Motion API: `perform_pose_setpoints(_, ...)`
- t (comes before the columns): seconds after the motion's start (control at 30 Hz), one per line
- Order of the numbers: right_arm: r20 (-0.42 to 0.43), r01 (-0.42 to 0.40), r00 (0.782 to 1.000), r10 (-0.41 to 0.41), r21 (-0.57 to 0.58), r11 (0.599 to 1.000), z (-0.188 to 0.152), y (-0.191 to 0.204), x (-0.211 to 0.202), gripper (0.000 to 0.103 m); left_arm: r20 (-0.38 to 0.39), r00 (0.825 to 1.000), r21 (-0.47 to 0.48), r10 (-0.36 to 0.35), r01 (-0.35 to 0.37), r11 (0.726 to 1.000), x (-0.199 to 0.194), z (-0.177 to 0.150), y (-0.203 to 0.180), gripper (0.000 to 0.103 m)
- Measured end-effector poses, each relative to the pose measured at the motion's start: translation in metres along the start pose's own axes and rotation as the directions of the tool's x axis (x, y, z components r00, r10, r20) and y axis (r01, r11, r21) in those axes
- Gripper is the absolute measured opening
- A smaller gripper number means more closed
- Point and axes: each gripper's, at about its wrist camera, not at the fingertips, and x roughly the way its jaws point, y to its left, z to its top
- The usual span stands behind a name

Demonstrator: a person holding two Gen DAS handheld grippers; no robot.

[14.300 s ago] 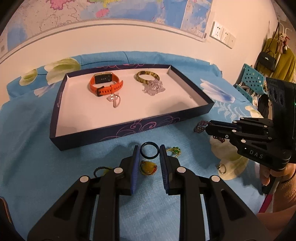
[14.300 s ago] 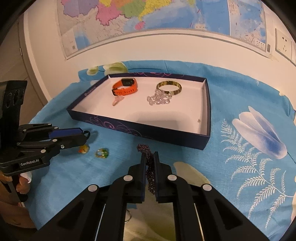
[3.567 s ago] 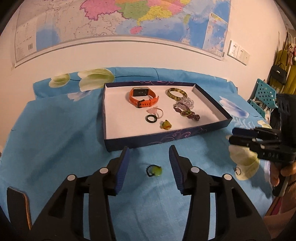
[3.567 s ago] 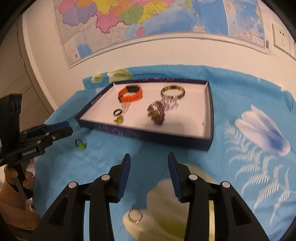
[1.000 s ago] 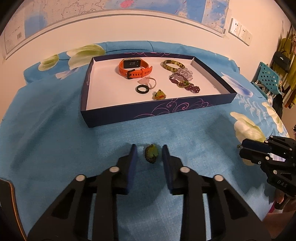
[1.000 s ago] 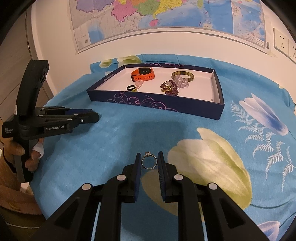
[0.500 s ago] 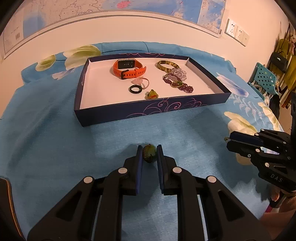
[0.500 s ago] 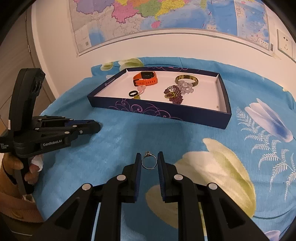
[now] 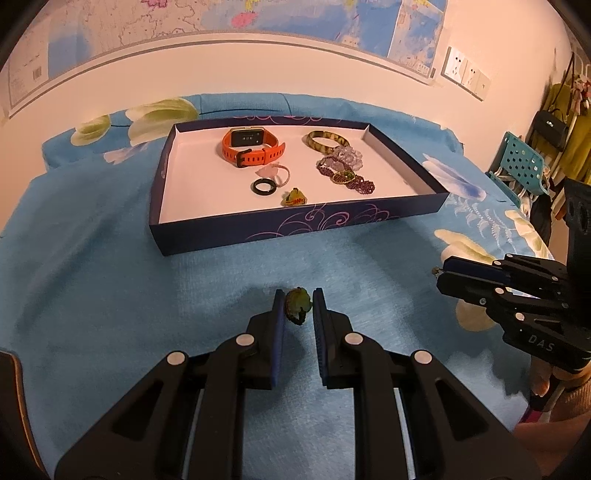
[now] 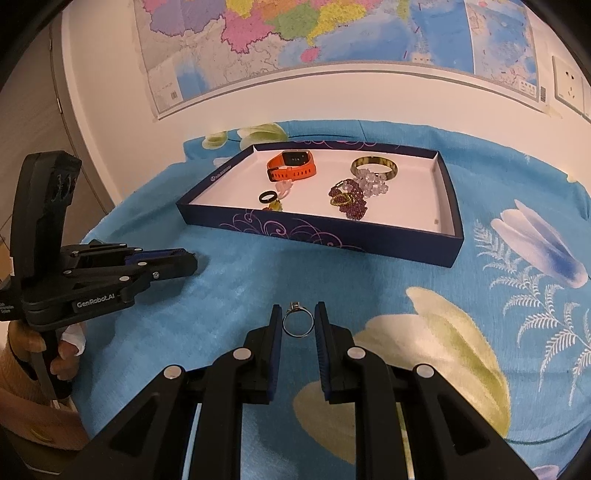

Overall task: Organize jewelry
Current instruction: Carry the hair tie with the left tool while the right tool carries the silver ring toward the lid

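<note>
My left gripper [image 9: 298, 308] is shut on a green-stone ring [image 9: 297, 304] and holds it above the blue cloth, short of the tray. My right gripper [image 10: 298, 323] is shut on a thin silver ring [image 10: 297, 324], also lifted. The dark blue tray [image 9: 295, 227] with a white floor lies ahead. It holds an orange watch [image 9: 252, 147], a tortoiseshell bangle [image 9: 327, 140], a purple bead bracelet [image 9: 347, 177], a clear crystal piece [image 9: 347, 155], a black ring [image 9: 263, 186] and a yellow-green ring [image 9: 294, 196]. The tray also shows in the right wrist view [image 10: 321, 230].
A blue flowered cloth [image 10: 517, 258] covers the table. A wall with a map [image 10: 332, 29] stands behind the tray. A teal chair [image 9: 524, 164] and hanging bags are at the far right. The other gripper is at the right of the left wrist view [image 9: 517, 299] and at the left of the right wrist view [image 10: 92, 280].
Both grippers have risen and moved toward the tray with their rings held. The tray looks nearer and larger in both views.
</note>
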Motion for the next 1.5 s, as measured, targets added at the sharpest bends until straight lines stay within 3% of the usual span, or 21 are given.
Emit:
perform_pose_setpoints(0.47, 0.055, -0.002, 0.999, 0.003, -0.016, 1.000, 0.017, 0.001, -0.004, 0.016, 0.069, 0.997, -0.003, -0.032, 0.032, 0.999, -0.021, 0.010, -0.006, 0.015)
perform_pose_setpoints(1.5, 0.113, 0.005, 0.994, 0.002, -0.065, 0.998, 0.045, 0.000, -0.005, 0.016, 0.119, 0.992, 0.004, -0.051, 0.051, 0.999, -0.026, 0.029, -0.012, 0.015)
